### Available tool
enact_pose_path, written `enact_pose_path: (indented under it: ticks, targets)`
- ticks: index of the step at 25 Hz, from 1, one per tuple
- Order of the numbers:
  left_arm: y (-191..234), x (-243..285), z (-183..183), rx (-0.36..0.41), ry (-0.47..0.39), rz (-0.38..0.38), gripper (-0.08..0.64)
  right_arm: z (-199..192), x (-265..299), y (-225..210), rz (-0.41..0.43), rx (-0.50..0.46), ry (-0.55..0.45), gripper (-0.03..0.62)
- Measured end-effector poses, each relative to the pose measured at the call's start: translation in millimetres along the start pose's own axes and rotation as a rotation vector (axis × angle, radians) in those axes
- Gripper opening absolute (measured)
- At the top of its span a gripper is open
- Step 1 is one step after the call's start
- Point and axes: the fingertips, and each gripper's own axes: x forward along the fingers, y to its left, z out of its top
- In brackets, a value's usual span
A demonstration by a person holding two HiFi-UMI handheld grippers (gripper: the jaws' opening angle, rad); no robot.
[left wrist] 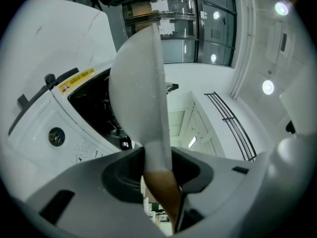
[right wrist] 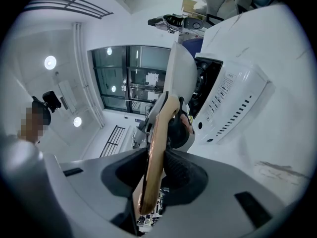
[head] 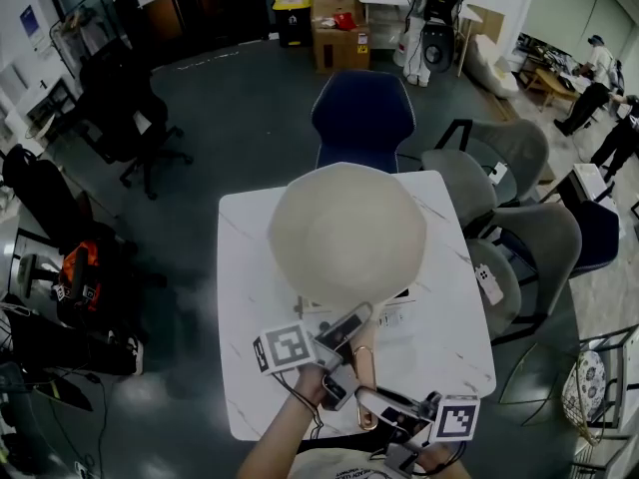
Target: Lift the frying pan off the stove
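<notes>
A cream frying pan (head: 346, 236) hangs over the white table (head: 250, 277), hiding most of the white stove (head: 394, 312) beneath it. Its brown handle (head: 363, 377) runs toward me. My left gripper (head: 339, 352) is shut on the handle near the pan, and my right gripper (head: 377, 399) is shut on it further back. The left gripper view has the pan (left wrist: 141, 83) edge-on, the handle clamped by the left gripper (left wrist: 156, 170), and a gap to the stove's black top (left wrist: 94, 108). In the right gripper view the right gripper (right wrist: 156, 172) pinches the wooden handle (right wrist: 158, 148) beside the stove (right wrist: 233, 103).
A blue chair (head: 362, 118) stands at the table's far side and grey chairs (head: 519, 228) at its right. A black office chair (head: 125, 108) is at the far left, with cardboard boxes (head: 337, 28) at the back. People (head: 599, 88) stand far right.
</notes>
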Motion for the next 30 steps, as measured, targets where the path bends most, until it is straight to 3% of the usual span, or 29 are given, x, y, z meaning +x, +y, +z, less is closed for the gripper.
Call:
enact_pose_path:
  ticks: [30]
  targets:
    - [-53.4, -15.9, -7.6, 0.015, -0.031, 0.007, 0.161, -2.0, -15.2, 55.2, 0.052, -0.033, 0.044, 0.126]
